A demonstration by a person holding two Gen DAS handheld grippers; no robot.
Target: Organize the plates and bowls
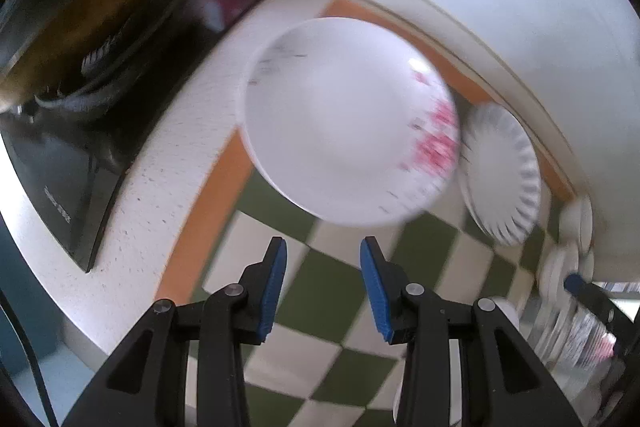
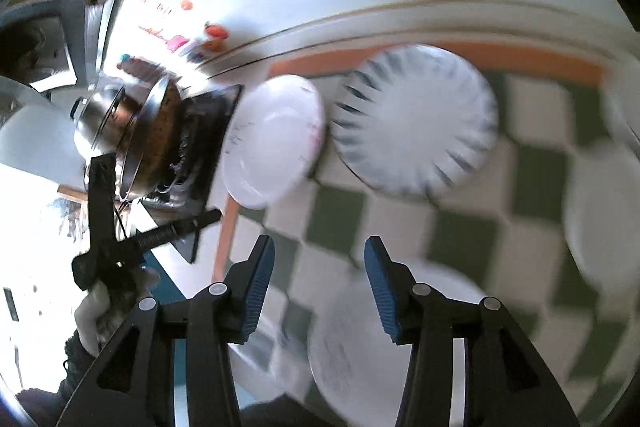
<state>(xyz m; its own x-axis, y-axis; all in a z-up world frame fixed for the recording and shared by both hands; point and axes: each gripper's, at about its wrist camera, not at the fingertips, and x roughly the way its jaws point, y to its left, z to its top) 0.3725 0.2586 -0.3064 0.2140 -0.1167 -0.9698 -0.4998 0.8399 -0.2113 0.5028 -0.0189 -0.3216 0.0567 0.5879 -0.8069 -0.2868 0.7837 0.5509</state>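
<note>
The left gripper (image 1: pixel 323 245) hung with its jaws partly open and nothing between the blue pads (image 1: pixel 273 291); only the checked cloth (image 1: pixel 320 279) showed in the gap. Just beyond the fingertips, clear of them, lay a white plate (image 1: pixel 344 123) with red marks near one edge, resting on the cloth. Beside that plate, rims close or overlapping, sat a fluted plate (image 1: pixel 504 175) with dark radial lines. Past it, along the cloth's far side, more white dishes (image 1: pixel 576 223) were blurred beyond telling apart. The cloth had an orange border (image 1: pixel 208 219) and lay on a pale speckled counter (image 1: pixel 160 163). A black stove (image 1: pixel 76 155) stood on the counter beyond the border.

The right gripper (image 2: pixel 319 251) also stood partly open and held nothing; cloth showed between its pads (image 2: pixel 260 287). Under and just past its right finger lay a white dish (image 2: pixel 360 339), blurred, whether plate or bowl I could not tell. Further out sat the fluted plate (image 2: pixel 416 123), and next to it the red-marked plate (image 2: pixel 272 143), their rims close together. Another white dish (image 2: pixel 604 211) lay at the cloth's right side. Beyond the red-marked plate a steel pot (image 2: pixel 132 131) sat on the stove (image 2: pixel 208 131). At the frame's left a gloved hand (image 2: pixel 92 311) gripped the other gripper's black handle (image 2: pixel 104 211).
</note>
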